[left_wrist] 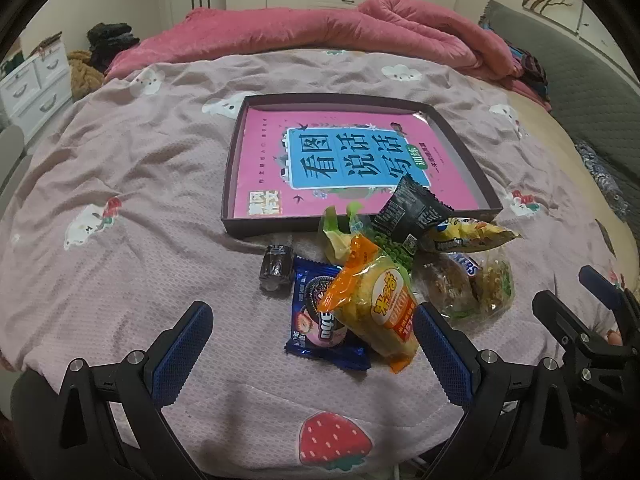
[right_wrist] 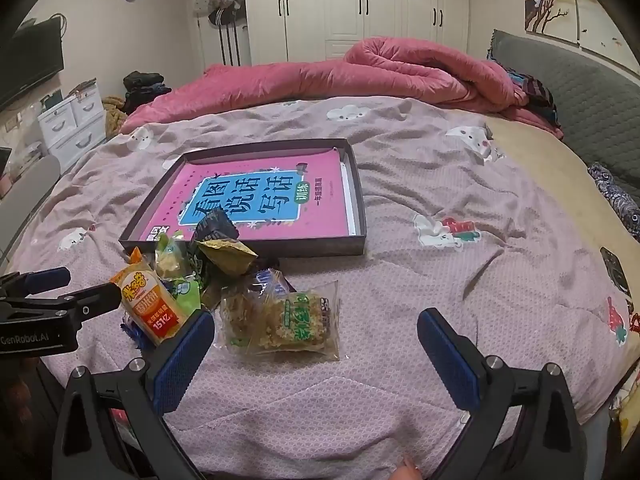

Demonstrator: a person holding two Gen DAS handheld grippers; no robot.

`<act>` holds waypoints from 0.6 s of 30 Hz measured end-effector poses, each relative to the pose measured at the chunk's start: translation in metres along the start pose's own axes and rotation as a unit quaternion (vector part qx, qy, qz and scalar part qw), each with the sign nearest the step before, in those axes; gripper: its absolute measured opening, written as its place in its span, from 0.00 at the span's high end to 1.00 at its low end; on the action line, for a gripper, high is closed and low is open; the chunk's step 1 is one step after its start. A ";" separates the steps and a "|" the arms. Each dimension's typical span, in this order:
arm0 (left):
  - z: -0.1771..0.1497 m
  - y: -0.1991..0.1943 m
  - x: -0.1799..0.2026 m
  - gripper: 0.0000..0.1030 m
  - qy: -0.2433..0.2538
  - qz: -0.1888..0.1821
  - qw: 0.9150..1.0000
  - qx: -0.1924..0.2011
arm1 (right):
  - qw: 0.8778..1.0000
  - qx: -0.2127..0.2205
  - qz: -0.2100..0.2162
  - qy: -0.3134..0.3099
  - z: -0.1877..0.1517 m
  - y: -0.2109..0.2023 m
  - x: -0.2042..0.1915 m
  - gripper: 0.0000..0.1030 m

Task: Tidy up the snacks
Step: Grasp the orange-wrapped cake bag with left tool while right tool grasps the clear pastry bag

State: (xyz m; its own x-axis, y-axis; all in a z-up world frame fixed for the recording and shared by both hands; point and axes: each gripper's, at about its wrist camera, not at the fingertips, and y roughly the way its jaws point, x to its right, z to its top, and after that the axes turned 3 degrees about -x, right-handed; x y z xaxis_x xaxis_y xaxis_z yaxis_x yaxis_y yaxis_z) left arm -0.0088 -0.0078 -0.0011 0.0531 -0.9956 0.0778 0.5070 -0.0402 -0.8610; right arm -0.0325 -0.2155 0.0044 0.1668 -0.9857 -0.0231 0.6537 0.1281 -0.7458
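A pile of snacks lies on the bed in front of a dark shallow box (left_wrist: 464, 148) (right_wrist: 356, 184) that holds a pink book (left_wrist: 276, 148) (right_wrist: 316, 216). The pile has a blue Oreo pack (left_wrist: 320, 316), an orange rice-cracker pack (left_wrist: 380, 304) (right_wrist: 150, 304), a black pack (left_wrist: 412, 212) (right_wrist: 214, 222), a dark wrapped candy (left_wrist: 275, 269) and a clear pack of crispy bars (left_wrist: 468, 284) (right_wrist: 280, 320). My left gripper (left_wrist: 312, 340) is open just before the Oreo and orange packs. My right gripper (right_wrist: 316, 344) is open just before the clear pack.
A rumpled pink quilt (left_wrist: 320, 28) (right_wrist: 360, 76) lies along the far side of the bed. A grey headboard (left_wrist: 576, 64) (right_wrist: 580, 88) is at the right. White drawers (left_wrist: 36, 84) (right_wrist: 76, 124) stand at the left. The right gripper shows at the left wrist view's right edge (left_wrist: 592, 320).
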 end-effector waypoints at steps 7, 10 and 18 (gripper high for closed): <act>0.000 0.003 -0.001 0.03 -0.002 -0.011 1.000 -0.007 | 1.000 -0.002 0.001 0.000 0.000 0.001 0.001 0.01; -0.001 0.006 0.000 0.03 -0.004 -0.018 1.000 -0.013 | 1.000 -0.006 0.003 0.005 -0.001 0.002 0.000 0.01; -0.002 0.009 0.006 0.03 0.005 -0.047 0.999 -0.022 | 1.000 -0.021 0.009 0.022 -0.002 0.009 0.008 0.01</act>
State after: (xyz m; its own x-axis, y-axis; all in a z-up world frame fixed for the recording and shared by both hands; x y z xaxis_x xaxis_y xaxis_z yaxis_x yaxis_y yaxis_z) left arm -0.0058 -0.0142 -0.0098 -0.0019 -0.9882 0.1534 0.4714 -0.1362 -0.8713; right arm -0.0269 -0.2224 -0.0033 0.1453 -0.9872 -0.0652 0.6195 0.1421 -0.7720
